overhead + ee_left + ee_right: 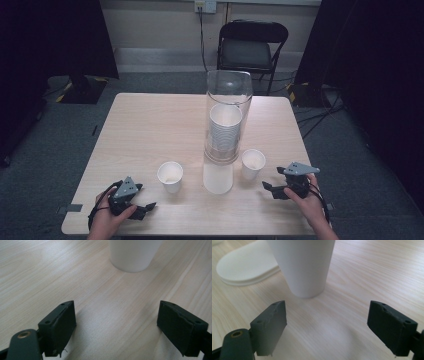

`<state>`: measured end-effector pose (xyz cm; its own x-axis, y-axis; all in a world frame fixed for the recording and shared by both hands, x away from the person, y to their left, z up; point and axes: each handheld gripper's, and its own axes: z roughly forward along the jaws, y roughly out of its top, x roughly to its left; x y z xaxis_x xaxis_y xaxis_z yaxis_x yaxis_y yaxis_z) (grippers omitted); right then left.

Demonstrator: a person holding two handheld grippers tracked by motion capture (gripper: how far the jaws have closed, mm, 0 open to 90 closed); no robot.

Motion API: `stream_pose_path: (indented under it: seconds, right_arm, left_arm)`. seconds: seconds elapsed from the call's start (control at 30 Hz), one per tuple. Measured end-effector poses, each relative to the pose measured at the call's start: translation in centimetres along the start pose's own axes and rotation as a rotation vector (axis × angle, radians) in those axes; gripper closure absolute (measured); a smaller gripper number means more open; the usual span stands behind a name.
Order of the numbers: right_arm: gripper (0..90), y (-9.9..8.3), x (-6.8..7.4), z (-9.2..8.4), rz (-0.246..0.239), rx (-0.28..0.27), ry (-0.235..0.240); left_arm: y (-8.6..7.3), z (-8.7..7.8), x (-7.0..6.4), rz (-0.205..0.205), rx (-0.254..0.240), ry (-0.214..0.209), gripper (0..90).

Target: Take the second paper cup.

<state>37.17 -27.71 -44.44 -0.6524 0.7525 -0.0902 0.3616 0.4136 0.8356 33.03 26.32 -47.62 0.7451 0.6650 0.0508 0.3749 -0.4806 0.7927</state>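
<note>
My right gripper (270,189): jaws spread wide, empty; a paper cup (303,265) stands just ahead. My left gripper (150,207): jaws spread, empty, another cup (133,253) ahead.

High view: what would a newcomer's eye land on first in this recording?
The tall clear tube at mid-table, holding a stack of white cups, draws the eye first. Two single white cups stand in front of it, the left cup and the right cup. At the near edge the left gripper and right gripper are open, holding nothing.
</note>
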Motion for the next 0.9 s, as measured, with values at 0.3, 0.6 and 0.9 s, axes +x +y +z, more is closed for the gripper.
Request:
stream_pose_path:
  seconds: [0.3,0.6,0.9]
  right_arm:
    - [15.2,-2.0,-0.5,-1.6,0.014,0.004,0.001]
    - [15.2,-3.5,-1.1,-2.6,0.033,0.021,-0.005]
    - [15.0,-4.2,-1.5,-3.0,0.002,0.089,-0.031]
  left_arm:
    - [0.0,0.0,0.0,0.000,0.000,0.000,15.0]
    - [0.0,0.0,0.0,0.000,0.000,0.000,15.0]
    - [0.0,0.0,0.0,0.000,0.000,0.000,15.0]
